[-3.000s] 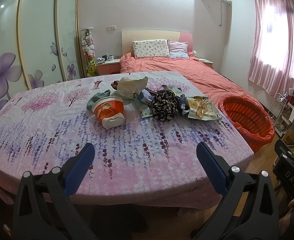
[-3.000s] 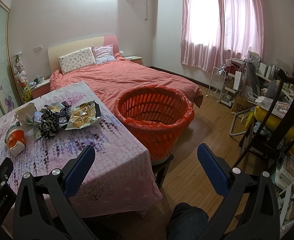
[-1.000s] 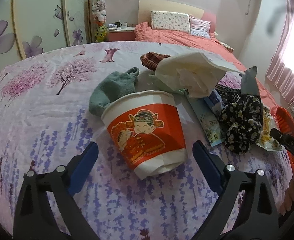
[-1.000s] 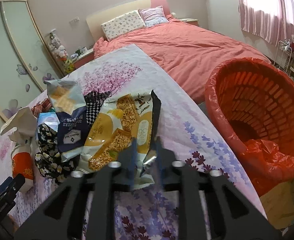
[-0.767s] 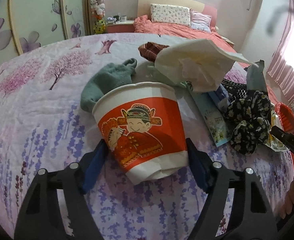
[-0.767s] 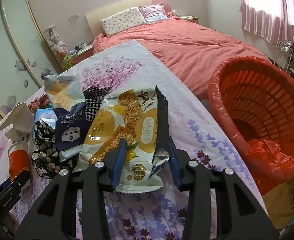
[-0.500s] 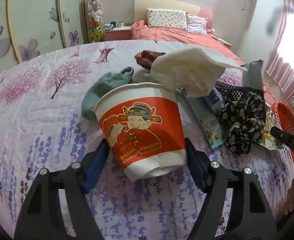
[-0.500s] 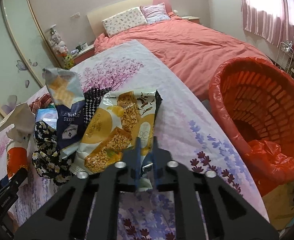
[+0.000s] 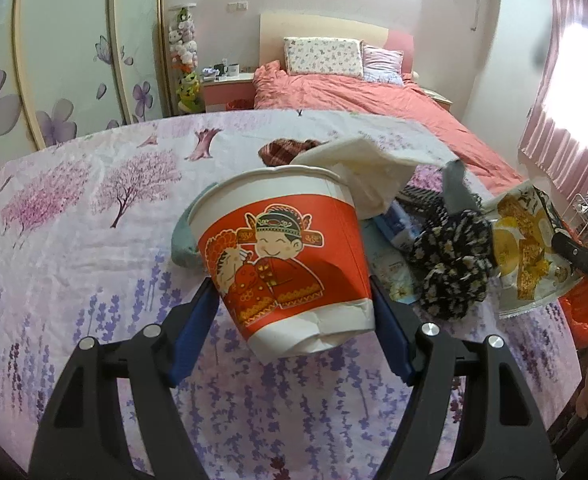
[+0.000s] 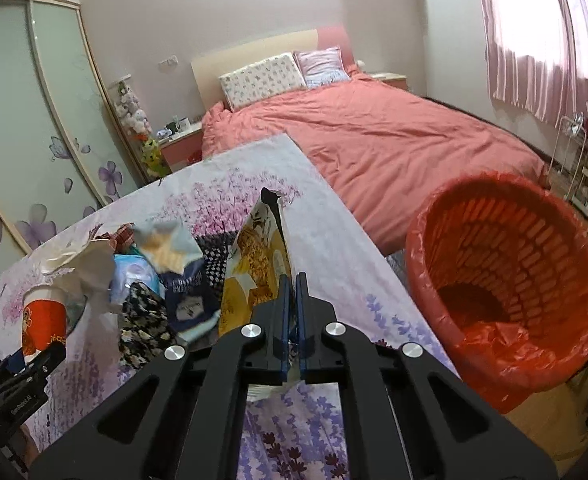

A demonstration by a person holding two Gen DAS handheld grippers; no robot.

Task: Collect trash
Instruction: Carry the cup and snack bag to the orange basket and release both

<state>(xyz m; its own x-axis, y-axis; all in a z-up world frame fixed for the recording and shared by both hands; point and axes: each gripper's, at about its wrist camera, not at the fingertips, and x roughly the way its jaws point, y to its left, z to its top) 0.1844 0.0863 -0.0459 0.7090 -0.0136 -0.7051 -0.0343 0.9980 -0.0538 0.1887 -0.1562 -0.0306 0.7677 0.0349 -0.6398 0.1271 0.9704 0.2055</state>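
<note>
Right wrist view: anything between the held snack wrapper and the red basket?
No. In the right wrist view only the bare edge of the floral tablecloth lies between the snack wrapper, pinched in the right gripper, and the red basket.

My left claw (image 9: 294, 312): matt black plastic, blue rubbery pads. Cup (image 9: 281, 256) is glossy printed paper. Wrapper (image 10: 257, 276) is shiny foil. Tabletop (image 9: 73, 240): soft printed cloth. Basket (image 10: 506, 280): glossy plastic liner.

Black hand-held gripper (image 10: 289, 296) frames, blue finger pads (image 9: 191, 334) (flat, rubbery-looking), silver screws
</note>
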